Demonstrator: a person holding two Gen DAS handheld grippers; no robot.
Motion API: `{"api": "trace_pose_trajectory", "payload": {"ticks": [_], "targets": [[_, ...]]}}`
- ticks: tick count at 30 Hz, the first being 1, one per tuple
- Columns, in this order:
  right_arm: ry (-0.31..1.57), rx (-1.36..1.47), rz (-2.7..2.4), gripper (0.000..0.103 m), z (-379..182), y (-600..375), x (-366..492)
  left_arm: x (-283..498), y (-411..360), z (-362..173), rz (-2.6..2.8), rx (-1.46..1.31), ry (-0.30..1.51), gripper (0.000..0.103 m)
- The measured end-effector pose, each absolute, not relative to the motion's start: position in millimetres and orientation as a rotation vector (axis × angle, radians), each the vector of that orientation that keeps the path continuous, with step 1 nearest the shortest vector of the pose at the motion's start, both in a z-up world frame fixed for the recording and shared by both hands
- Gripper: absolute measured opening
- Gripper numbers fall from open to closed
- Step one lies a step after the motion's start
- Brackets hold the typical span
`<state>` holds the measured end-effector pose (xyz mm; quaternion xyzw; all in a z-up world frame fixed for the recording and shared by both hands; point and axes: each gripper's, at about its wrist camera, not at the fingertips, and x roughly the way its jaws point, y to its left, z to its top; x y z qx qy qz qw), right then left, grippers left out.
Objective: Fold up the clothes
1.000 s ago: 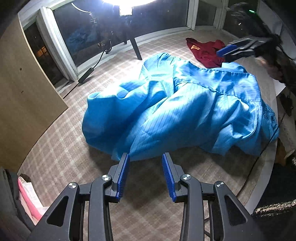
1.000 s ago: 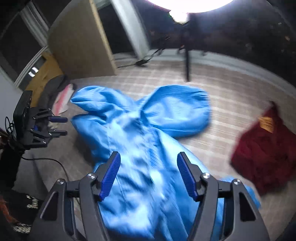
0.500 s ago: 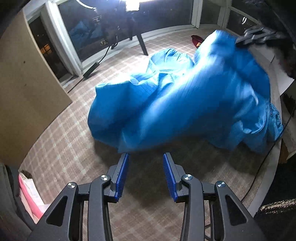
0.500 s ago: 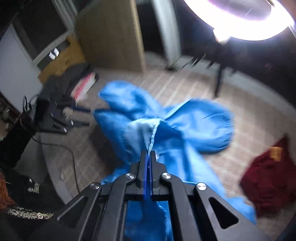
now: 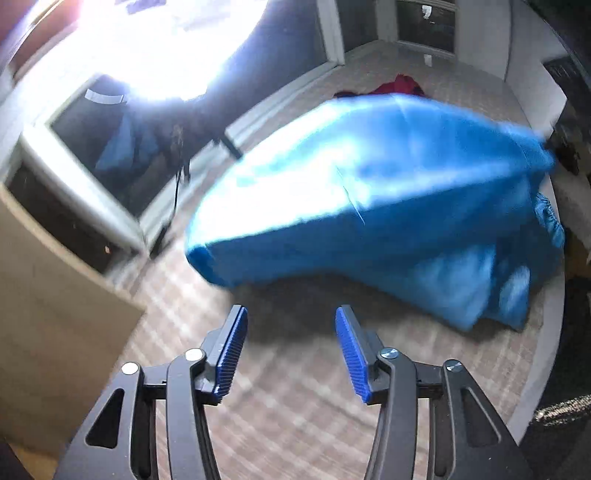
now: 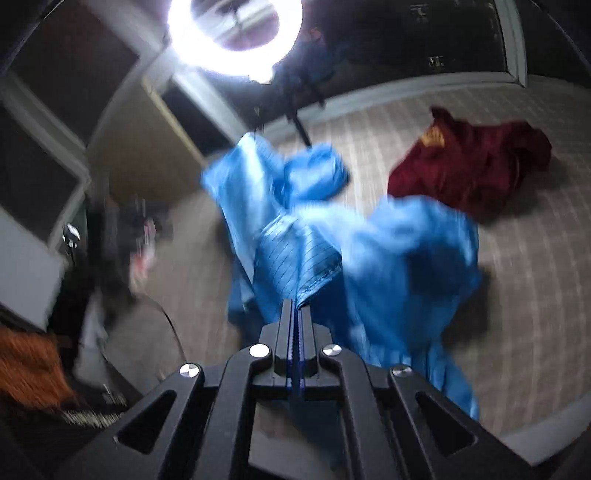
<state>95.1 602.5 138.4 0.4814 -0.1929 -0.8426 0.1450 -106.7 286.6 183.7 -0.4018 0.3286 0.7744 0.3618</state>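
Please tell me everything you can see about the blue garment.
The blue garment is thin, shiny cloth with fine dark pinstripes and a stitched hem. The right gripper is shut on a hemmed edge, holding it up; the rest hangs crumpled down to the checked surface. In the left wrist view it billows, blurred. The left gripper is open, apart from it.

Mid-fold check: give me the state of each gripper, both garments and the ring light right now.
left gripper: open, empty, short of the cloth.
right gripper: shut on a hem of the blue garment.
blue garment: unfolded, bunched, partly lifted off the checked surface, motion-blurred.
maroon garment: crumpled, lying untouched beyond the blue one.
ring light: on.
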Motion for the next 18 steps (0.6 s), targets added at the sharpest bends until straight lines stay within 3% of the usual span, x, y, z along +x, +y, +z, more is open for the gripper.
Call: {"api": "trace_pose_trajectory", "payload": {"ticks": [2,6,14,18], "targets": [[-0.565,1.41,-2.45,0.001,131.8,603.6,102.9,-124.2,306.6,185.5,1.971,-0.988,0.911,0.062],[-0.634,1.435,-2.516,0.001,120.9,616.8,111.3,-147.0,343.5,169.2,1.893,-0.974,1.024,0.063],[-0.648,1.39,-2.656,0.001,131.7,646.6,107.2,-107.9,379.6,145.5,1.658,-0.648,1.352,0.063],[-0.603,1.396,-2.671,0.001,138.2,647.5,96.1,-129.3,396.3,133.3,1.545,-0.704,1.361,0.063]]}}
